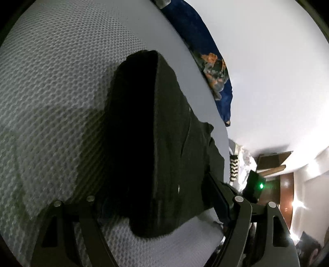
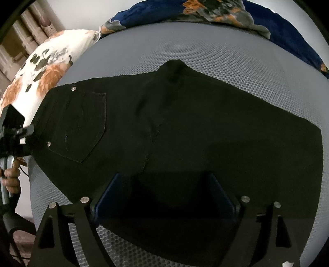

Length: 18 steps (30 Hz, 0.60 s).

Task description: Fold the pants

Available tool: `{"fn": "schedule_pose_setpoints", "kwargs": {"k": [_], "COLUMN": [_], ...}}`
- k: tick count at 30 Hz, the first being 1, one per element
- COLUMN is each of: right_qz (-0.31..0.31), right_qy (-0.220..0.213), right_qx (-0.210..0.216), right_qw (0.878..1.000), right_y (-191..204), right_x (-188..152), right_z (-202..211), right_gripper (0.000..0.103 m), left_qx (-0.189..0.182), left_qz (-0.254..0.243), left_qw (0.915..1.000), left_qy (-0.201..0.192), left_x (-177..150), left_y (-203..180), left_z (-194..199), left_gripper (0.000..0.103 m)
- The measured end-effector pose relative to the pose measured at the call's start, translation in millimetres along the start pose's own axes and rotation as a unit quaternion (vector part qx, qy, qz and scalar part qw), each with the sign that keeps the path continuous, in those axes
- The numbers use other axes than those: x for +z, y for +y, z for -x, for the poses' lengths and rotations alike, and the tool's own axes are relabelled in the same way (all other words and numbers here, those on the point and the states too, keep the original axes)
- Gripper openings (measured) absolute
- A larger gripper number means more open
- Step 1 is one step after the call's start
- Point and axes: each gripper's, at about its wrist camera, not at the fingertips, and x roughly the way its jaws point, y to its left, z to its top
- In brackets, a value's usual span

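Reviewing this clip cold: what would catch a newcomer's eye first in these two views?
The black pants dominate, spread across the pale honeycomb-textured bed cover, with a back pocket and rivets showing toward the left of the right wrist view. The right gripper hangs just over them with jaws apart. Behind, a dark blue floral blanket lines the far edge and a white floral pillow sits at upper left.

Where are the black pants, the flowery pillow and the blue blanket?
black pants [image 2: 185,133], right wrist view, on the middle of the cloth.
flowery pillow [image 2: 51,67], right wrist view, on its top face.
blue blanket [image 2: 287,30], right wrist view, on a dark blue part.
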Motion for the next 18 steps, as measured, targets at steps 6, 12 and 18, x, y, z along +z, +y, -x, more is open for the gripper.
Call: {"fn": "schedule_pose_setpoints", "kwargs": {"k": [6,12,18], "right_qz": [-0.018,-0.071,-0.108], "right_qy": [-0.006,-0.032,-0.071], "right_qx": [0.019,0.077,0.073], "right_qw": [1.0,0.994,0.989], "right_y": [-7,-31,-68], "right_x": [1,3,7], "right_z": [2,17,50], "right_gripper": [0.086,0.086,0.086], "left_qx": [0.078,0.1,0.093], "left_qz": [-0.029,-0.034,-0.106], "left_qw": [0.9965,0.9943,0.9898], "left_qy": [-0.006,-0.016,-0.024], "left_x": [6,5,5], "left_y": [-19,-42,-120], "left_z": [-18,-19,-22], "left_gripper": [0.042,0.024,0.023]}}
